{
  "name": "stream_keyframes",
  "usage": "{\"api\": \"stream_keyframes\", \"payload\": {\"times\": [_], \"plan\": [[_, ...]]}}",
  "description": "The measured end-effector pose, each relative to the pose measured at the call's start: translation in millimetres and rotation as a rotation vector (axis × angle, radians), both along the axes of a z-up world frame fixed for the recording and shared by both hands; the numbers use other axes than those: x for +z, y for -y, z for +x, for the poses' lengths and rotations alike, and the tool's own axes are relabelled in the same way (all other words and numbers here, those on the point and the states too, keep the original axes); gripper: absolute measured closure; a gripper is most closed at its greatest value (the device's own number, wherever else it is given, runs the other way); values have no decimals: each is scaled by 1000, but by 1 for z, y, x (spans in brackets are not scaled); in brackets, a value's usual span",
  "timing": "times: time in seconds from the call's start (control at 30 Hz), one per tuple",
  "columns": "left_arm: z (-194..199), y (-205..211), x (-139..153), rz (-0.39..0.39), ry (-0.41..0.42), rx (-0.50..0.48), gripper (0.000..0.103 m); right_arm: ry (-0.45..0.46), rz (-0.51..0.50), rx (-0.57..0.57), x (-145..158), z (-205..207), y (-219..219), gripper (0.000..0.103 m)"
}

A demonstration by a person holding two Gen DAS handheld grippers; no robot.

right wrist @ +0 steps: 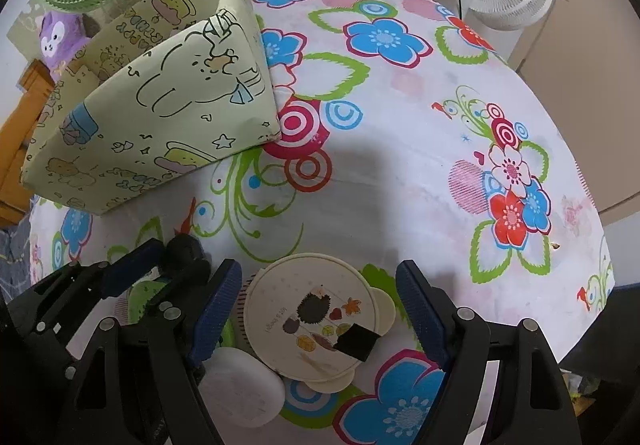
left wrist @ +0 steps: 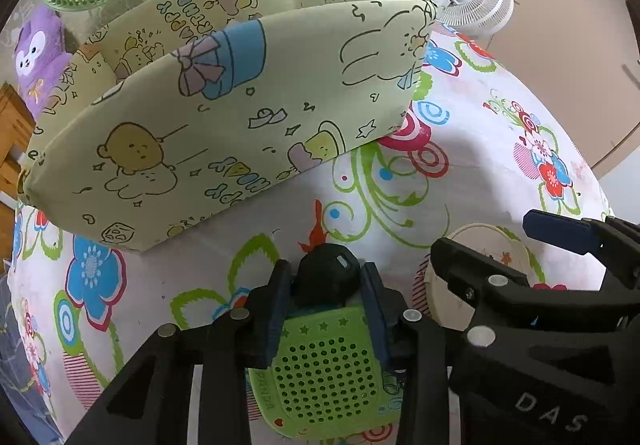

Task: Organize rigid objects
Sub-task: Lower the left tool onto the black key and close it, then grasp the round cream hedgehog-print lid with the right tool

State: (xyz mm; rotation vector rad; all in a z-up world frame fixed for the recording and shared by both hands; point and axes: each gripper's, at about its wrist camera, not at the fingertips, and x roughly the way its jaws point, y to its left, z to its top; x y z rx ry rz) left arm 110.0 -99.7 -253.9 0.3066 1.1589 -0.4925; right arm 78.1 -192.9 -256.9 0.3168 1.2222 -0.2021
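The task looks barely begun: the green cartoon-print box [left wrist: 224, 117] stands open toward the far left corner of the flowered table [right wrist: 400, 173], and nothing can be seen inside it from either view. The left gripper [left wrist: 326, 285] is clamped on the black knob [left wrist: 326, 273] of a green perforated gadget [left wrist: 328, 369] at the near edge. Just beside it, the right gripper [right wrist: 320, 309] hovers with jaws wide either side of the round cream lid [right wrist: 316, 313], not pressing on it. A white oval piece [right wrist: 240, 389] lies near too. The box floor is hidden by its walls, and the gadget's lower part by the fingers
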Motion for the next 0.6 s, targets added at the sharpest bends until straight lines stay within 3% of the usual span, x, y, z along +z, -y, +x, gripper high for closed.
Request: {"api": "stream_keyframes", "payload": {"times": [0.2, 0.43, 0.6], "plan": [[0, -17, 1, 1, -4, 12, 67, -37, 27, -22, -7, 1, 3, 20], [-2, -31, 1, 7, 1, 25, 67, -74, 36, -82, -17, -1, 1, 8], [-5, -35, 1, 11, 6, 33, 67, -97, 2, -140, -24, -1, -4, 6]]}}
